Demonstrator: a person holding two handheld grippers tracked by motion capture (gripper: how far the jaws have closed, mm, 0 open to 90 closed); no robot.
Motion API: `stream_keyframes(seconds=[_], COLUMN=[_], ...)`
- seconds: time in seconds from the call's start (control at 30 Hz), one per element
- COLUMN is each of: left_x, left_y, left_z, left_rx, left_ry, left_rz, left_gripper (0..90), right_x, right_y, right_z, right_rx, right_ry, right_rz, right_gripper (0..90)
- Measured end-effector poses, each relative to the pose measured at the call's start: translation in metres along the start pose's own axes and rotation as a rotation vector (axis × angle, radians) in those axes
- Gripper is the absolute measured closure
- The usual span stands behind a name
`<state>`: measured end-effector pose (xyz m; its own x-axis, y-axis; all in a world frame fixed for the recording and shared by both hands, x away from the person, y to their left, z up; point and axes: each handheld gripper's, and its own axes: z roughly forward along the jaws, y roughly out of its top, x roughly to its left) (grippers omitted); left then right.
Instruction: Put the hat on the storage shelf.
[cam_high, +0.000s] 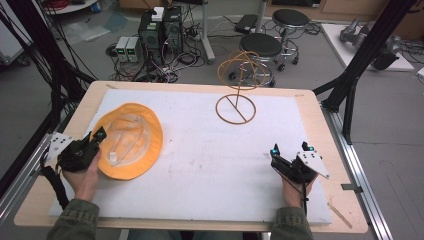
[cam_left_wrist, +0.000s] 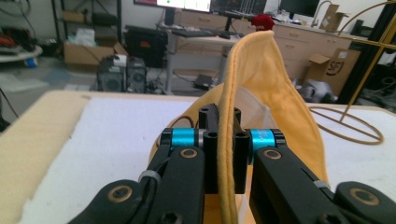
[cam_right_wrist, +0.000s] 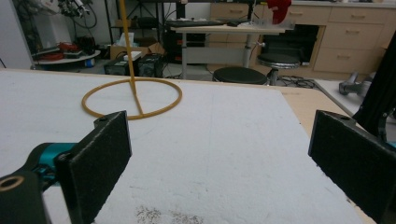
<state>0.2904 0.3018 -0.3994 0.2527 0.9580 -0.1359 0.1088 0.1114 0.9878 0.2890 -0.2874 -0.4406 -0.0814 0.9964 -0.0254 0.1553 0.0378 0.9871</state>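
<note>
Ok, my left gripper (cam_high: 98, 135) pinches the yellow hat (cam_high: 131, 140) brim to lift it, likely toward the wire stand (cam_high: 236, 109); right gripper (cam_high: 291, 148) spread wide, idle.

Robotics lab, computer towers (cam_high: 161, 31) amid floor cables, rolling stools (cam_high: 261, 47), cardboard boxes (cam_left_wrist: 334, 70)

In the left gripper view, the left tongs (cam_left_wrist: 226, 154) cover the lower brim of the floppy yellow cloth hat (cam_left_wrist: 261, 84), and the bottom edge cuts that brim off. At three o'clock the thin gold wire stand (cam_left_wrist: 348, 123) runs past the right edge. In the right gripper view its upright leaves at twelve o'clock.
</note>
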Motion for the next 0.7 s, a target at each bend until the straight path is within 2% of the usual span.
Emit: stream_keyframes(seconds=[0.13,0.33,0.47,0.6,0.7], left_x=[-0.009,-0.029,-0.043,-0.056,-0.066], left_y=[0.006,0.027,0.043,0.057,0.066], left_z=[0.008,0.023,0.036,0.051,0.064], left_rx=[-0.016,-0.054,-0.083,-0.087,-0.086], left_ry=[0.004,0.019,0.029,0.049,0.063], left_rz=[0.015,0.076,0.135,0.152,0.192], left_gripper=[87.9,87.9,88.0,87.9,88.0], right_x=[0.002,0.003,0.003,0.005,0.006], right_y=[0.000,0.001,0.002,0.001,0.002], right_z=[-0.001,-0.002,-0.003,-0.003,-0.004], right_rx=[-0.004,-0.018,-0.018,-0.015,-0.023], right_ry=[0.007,0.011,0.019,0.031,0.036], right_rz=[-0.012,-0.010,-0.006,-0.007,-0.019], right_gripper=[4.7,4.7,4.7,4.7,4.7])
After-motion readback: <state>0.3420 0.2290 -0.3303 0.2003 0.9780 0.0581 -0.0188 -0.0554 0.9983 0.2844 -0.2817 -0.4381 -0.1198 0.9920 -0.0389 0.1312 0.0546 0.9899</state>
